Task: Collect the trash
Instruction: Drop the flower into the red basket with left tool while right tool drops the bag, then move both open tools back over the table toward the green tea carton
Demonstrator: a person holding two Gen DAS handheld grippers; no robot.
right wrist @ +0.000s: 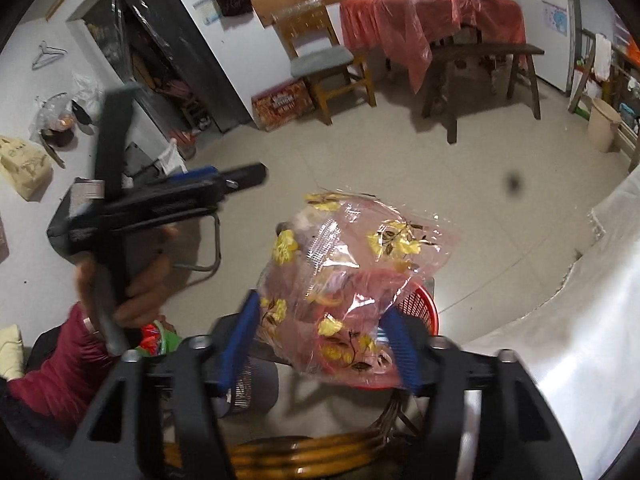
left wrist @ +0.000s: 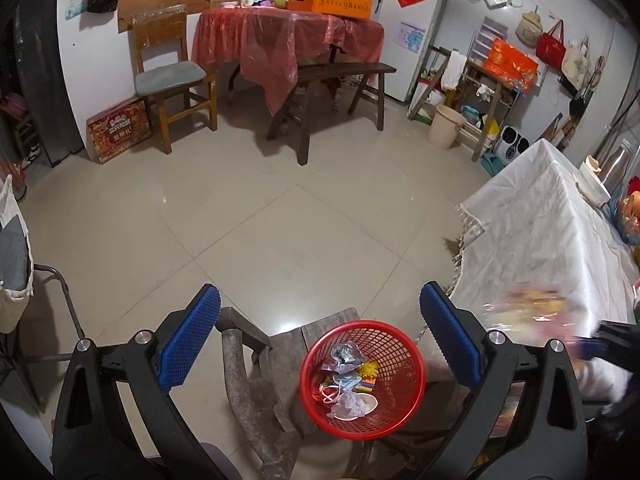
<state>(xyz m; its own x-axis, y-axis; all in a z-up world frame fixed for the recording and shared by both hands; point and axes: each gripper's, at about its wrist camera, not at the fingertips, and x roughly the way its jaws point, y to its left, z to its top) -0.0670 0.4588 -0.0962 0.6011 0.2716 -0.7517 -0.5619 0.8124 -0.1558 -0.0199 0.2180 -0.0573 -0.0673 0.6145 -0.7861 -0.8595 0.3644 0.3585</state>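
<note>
A red mesh basket (left wrist: 406, 384) stands on a wooden stool (left wrist: 280, 352) and holds a face mask, wrappers and other scraps. My left gripper (left wrist: 320, 292) hangs open above and in front of it, with nothing between its blue pads. In the right wrist view a crumpled pink plastic bag (right wrist: 352, 264) with yellow flowers sits loosely between the spread fingers of my right gripper (right wrist: 320, 308), right over the basket (right wrist: 420, 308). The bag (left wrist: 536, 308) is a blur at the right of the left wrist view. A hand holds the left gripper (right wrist: 248, 174) up at the left.
A table under a white cloth (left wrist: 540, 232) borders the basket on the right. Tiled floor (left wrist: 260, 208) stretches ahead to a wooden chair (left wrist: 172, 80), a dark bench (left wrist: 340, 76) and a red-covered table (left wrist: 280, 36). A beige bucket (left wrist: 446, 126) stands by the far shelves.
</note>
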